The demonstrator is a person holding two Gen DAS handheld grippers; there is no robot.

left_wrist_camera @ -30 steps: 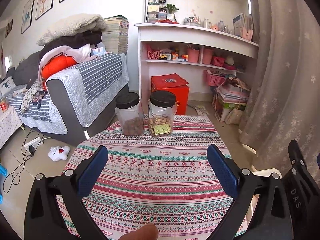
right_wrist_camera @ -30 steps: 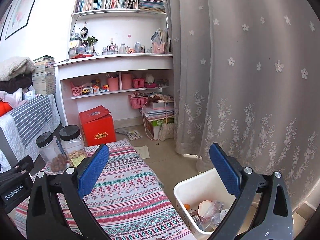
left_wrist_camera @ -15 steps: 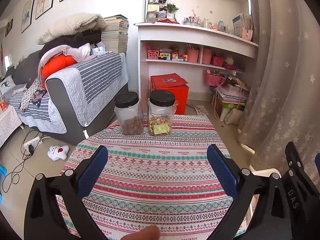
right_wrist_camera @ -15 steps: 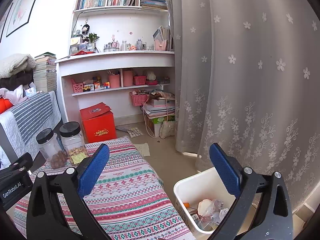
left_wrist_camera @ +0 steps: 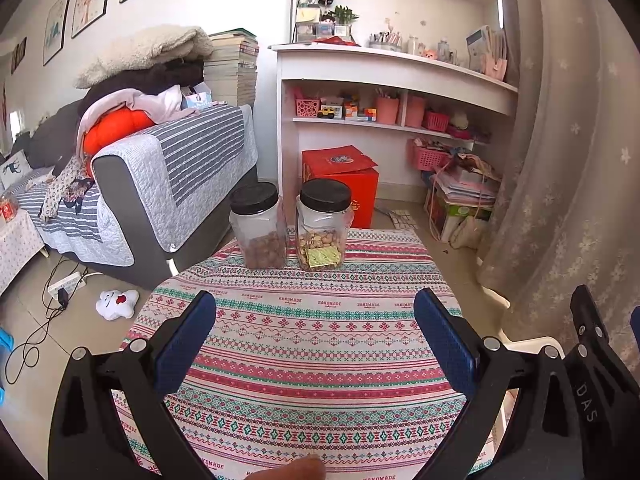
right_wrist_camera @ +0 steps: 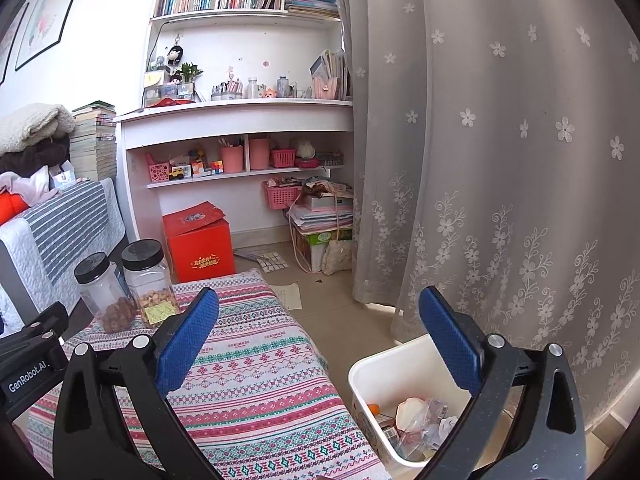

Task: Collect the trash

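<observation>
1. Left gripper (left_wrist_camera: 314, 332) is hovering over the tabletop (left_wrist_camera: 304, 360), filling the lower half of the left wrist frame; its fingers (left_wrist_camera: 186, 344) are spread wide, gripping nothing.
2. Right gripper (right_wrist_camera: 318, 330) is hanging above the tabletop's right edge and the bin; its fingers (right_wrist_camera: 450, 340) are spread too, holding nothing.
3. Trash (right_wrist_camera: 416, 424) is lying inside the white bin (right_wrist_camera: 362, 376), lower right of the right wrist frame, on the floor just beside the tabletop.
4. Two black-lidded jars (left_wrist_camera: 260, 226) (left_wrist_camera: 324, 230) are standing side by side at the tabletop's far edge, frame centre.
</observation>
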